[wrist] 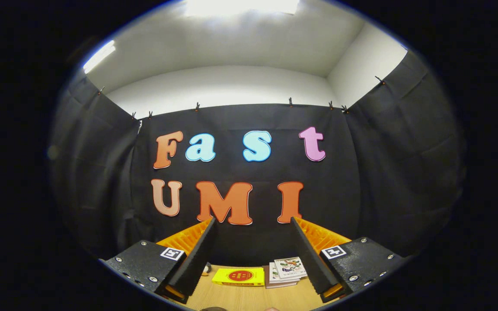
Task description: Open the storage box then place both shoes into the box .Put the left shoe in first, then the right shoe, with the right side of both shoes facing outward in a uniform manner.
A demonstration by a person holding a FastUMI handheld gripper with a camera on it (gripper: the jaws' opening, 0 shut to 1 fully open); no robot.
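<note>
Two fingers of the gripper [253,226] stand wide apart, holding nothing; between them, low in the frame, a flat yellow book [238,277] and stacked white booklets [287,271] lie on the wooden table [249,298]. Storage box and shoes: cannot tell where.

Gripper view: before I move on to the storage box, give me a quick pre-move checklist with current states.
1. Gripper open: ok, the fingers stand wide apart with nothing between them.
2. Storage box located: cannot tell from this view.
3. Shoes located: cannot tell from this view.
4. Gripper aimed at the work: not ok, it points level at the booth wall, with just a strip of table below.
5. Clutter ahead: not ok, a yellow book and a stack of booklets lie on the table, beyond the fingers.
6. Small object by the left finger: cannot tell what it is.
</note>
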